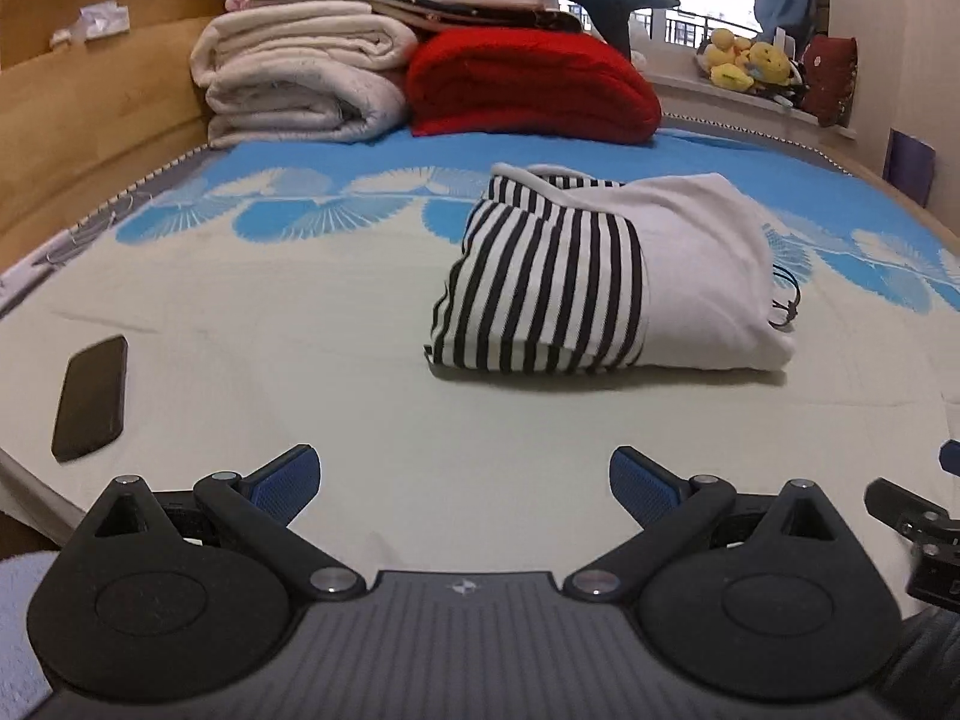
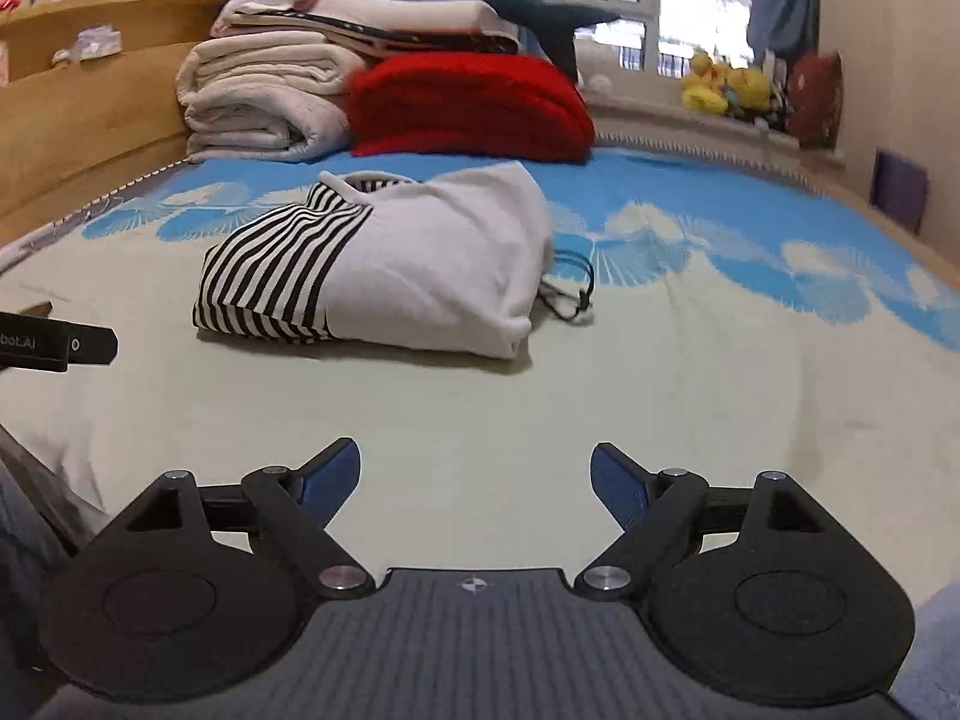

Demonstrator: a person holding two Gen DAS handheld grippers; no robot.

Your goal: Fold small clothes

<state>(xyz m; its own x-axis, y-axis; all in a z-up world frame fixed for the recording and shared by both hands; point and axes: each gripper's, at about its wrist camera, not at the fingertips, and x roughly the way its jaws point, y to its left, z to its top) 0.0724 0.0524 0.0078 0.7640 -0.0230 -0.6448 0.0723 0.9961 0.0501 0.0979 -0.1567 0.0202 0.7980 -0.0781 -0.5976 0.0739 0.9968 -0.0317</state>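
Both tongs hang wide and empty over the pale bedspread (image 1: 240, 324) — the left tongs (image 1: 465, 483) and the right tongs (image 2: 475, 477) with blue pads spread apart and nothing between them. The small hoodie (image 1: 606, 276), white with a black-striped panel, lies well ahead of both, already a compact bundle; from the left tongs it sits ahead and a little right, from the right tongs ahead and left.

The trouble I would watch is the black drawstring (image 2: 573, 294) trailing loose from the bundle's right edge — a pad coming in from that side could snag it and drag the folds open. A shallow pinch may also lift only the top layer, so the bundle unrolls. Ahead-left of the left tongs lies a dark phone (image 1: 90, 399), near enough for a sweep to knock.
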